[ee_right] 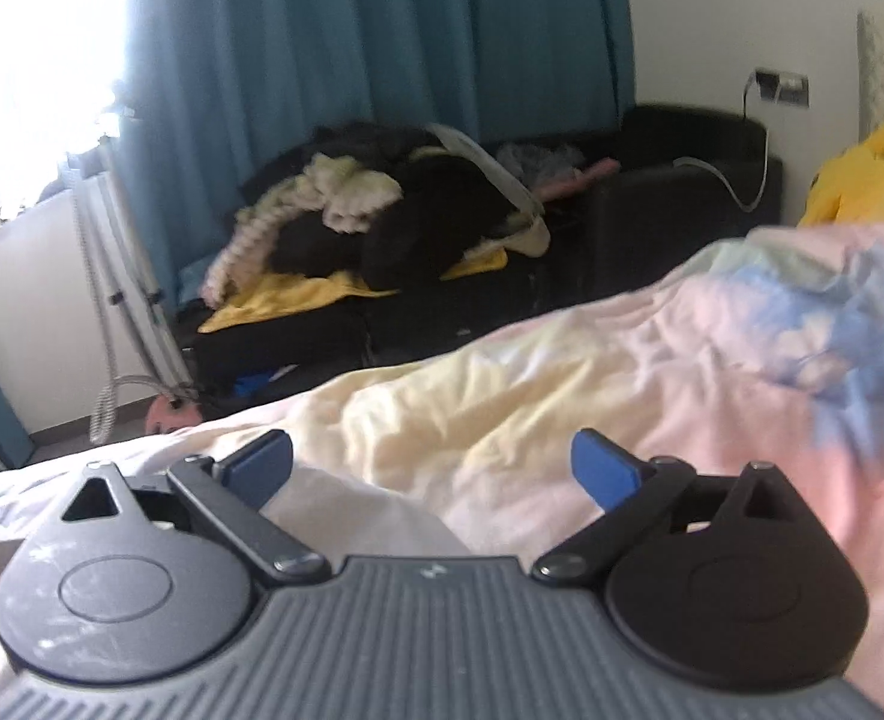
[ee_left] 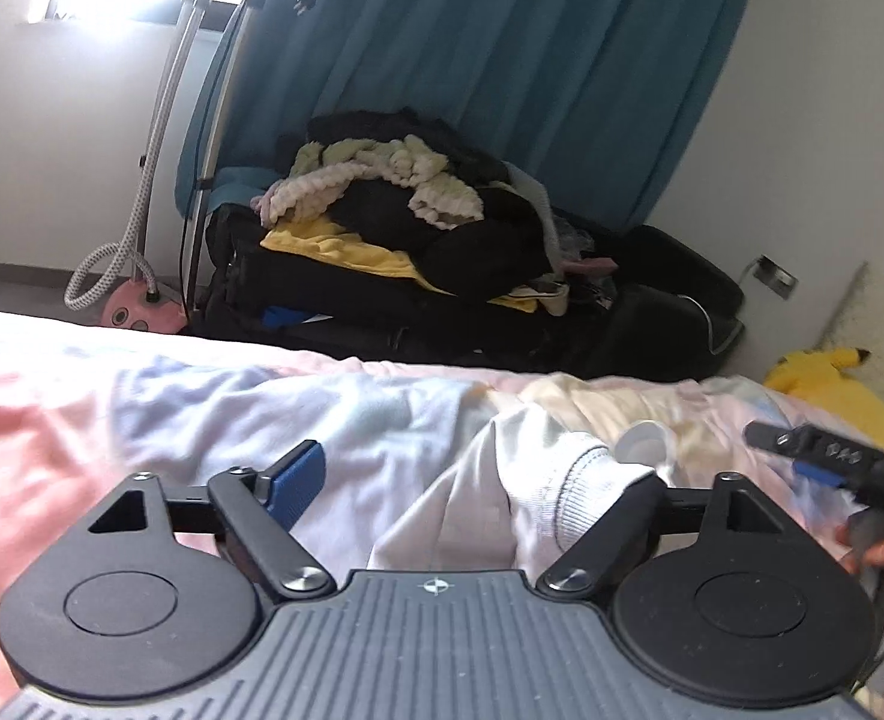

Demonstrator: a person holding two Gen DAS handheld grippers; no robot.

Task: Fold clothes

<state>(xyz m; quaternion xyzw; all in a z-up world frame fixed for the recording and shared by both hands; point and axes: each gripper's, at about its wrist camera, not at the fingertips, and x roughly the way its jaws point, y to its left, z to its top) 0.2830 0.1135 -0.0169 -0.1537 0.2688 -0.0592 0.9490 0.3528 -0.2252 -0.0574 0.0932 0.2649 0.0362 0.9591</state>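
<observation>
White garment (ee_left: 490, 498), with a ribbed cuff or hem showing, lies bunched on the bed (ee_left: 33, 438) directly ahead of the left claw (ee_left: 472, 480); a fold of the cloth rises between its spread fingers and hides the right-hand pad, so the jaws stand wide and do not appear to pinch the fabric. In the right wrist view a pale fold of what is probably the same garment lies just under the near pad of the right claw (ee_right: 432, 468), whose blue pads also stand wide apart with nothing between them; ahead of it stretches the rumpled pastel duvet. Whether the garment is being laid out or is part-way folded cannot be settled, since most of its outline is out of frame. Risks, as judged: a claw closing here could gather duvet with the garment, both being pale and wrinkled, and a grip on the thick ribbed band alone could slip or drag the bunch askew. The two claws sit near each other and could collide. Beyond the bed's far edge, a heap of dark and cream clothes (ee_left: 393, 192) rests on black luggage before a teal curtain (ee_left: 502, 48).
</observation>
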